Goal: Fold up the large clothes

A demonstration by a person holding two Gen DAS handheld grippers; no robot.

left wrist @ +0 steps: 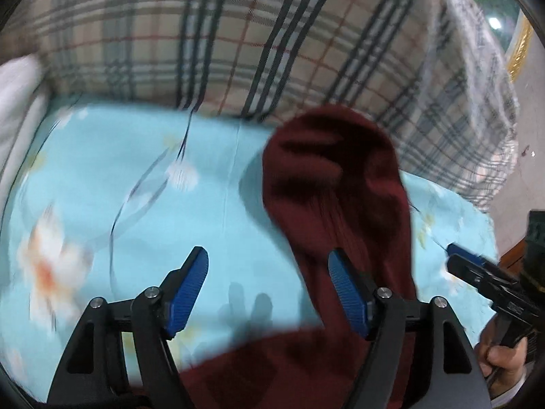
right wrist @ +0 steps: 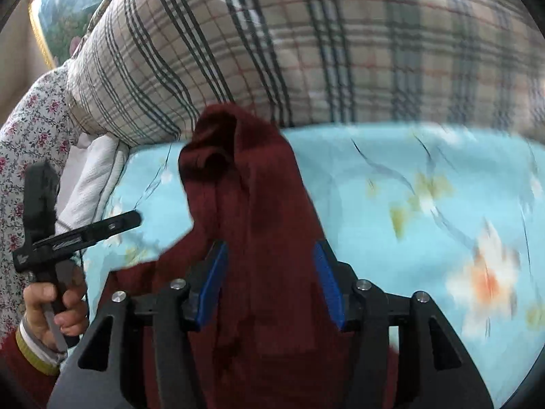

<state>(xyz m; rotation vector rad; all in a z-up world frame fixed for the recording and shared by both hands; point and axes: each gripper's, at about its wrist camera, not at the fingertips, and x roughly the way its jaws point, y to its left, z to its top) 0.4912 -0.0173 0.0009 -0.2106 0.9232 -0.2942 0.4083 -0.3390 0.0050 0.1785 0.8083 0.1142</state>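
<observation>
The dark red garment (left wrist: 327, 184) lies bunched on a light blue floral bedsheet (left wrist: 136, 204), near a folded plaid quilt (left wrist: 238, 34) behind it. The left gripper (left wrist: 267, 269) stands open over sheet and cloth, gripping nothing. The right gripper (right wrist: 269, 266) stands open with garment fabric between its pads, unclamped.

Two wrist-mounted fisheye views, both angled down over a bed.

The left wrist view looks forward along its own fingers onto the blue floral sheet (left wrist: 102, 187), close above it, with the plaid quilt (left wrist: 238, 34) behind; the right gripper (left wrist: 458, 254) enters at its right edge. The right wrist view faces the same way from the other side, with the left gripper (right wrist: 134, 218) at its left edge. Both views share the sheet, the quilt and the dark red garment (left wrist: 333, 187).
</observation>
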